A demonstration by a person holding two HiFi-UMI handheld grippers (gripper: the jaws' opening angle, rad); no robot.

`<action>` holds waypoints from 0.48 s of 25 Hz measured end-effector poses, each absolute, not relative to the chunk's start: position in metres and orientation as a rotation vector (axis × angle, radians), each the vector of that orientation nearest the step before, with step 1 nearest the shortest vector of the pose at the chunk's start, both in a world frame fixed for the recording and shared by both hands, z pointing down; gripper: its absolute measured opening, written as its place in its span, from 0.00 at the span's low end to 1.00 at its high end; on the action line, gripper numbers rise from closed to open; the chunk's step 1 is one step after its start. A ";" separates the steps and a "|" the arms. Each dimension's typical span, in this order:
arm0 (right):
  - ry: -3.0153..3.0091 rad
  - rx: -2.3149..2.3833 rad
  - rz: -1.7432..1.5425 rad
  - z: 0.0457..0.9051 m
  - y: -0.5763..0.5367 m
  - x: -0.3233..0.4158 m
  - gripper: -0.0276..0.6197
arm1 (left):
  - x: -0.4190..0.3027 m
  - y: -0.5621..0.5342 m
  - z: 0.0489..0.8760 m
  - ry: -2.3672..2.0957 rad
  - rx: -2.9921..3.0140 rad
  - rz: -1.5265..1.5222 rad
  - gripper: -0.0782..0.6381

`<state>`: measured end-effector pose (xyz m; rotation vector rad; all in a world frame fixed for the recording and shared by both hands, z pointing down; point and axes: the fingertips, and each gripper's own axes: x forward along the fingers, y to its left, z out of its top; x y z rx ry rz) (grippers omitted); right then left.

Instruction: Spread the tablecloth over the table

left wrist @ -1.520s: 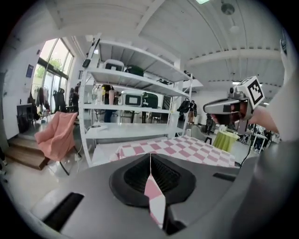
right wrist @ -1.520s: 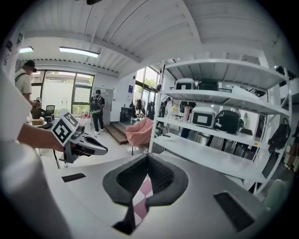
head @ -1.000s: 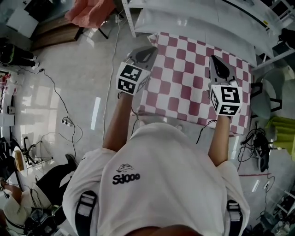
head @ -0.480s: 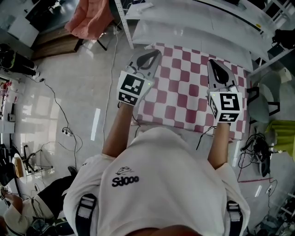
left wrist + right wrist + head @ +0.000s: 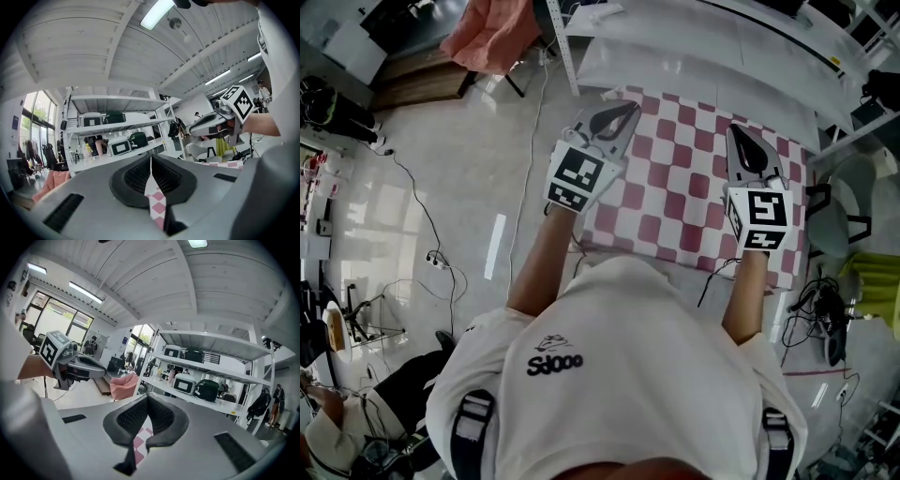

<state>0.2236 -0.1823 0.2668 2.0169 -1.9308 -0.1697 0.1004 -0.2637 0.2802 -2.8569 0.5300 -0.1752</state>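
The left gripper [image 5: 617, 117] and right gripper [image 5: 741, 136], jaws pinching the checked tablecloth [image 5: 675, 187], should be held level and well apart to keep it taut

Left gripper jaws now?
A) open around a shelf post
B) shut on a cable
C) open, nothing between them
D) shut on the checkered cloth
D: the left gripper has its jaws pressed together on a strip of the cloth, as its own view shows.
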 end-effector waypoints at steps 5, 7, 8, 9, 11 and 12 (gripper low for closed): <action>-1.939 2.002 -0.165 0.272 -0.187 0.221 0.08 | 0.096 -0.268 0.285 0.545 -2.877 -0.185 0.16; -1.942 1.996 -0.157 0.275 -0.188 0.219 0.08 | 0.093 -0.268 0.287 0.550 -2.881 -0.195 0.16; -1.945 1.995 -0.153 0.277 -0.189 0.218 0.08 | 0.092 -0.269 0.289 0.552 -2.883 -0.202 0.16; -1.949 1.994 -0.149 0.278 -0.190 0.217 0.08 | 0.091 -0.270 0.291 0.555 -2.885 -0.211 0.16; -1.954 1.990 -0.138 0.281 -0.192 0.216 0.08 | 0.091 -0.273 0.295 0.563 -2.890 -0.229 0.16; -1.954 1.987 -0.131 0.283 -0.194 0.217 0.08 | 0.091 -0.275 0.297 0.565 -2.893 -0.237 0.16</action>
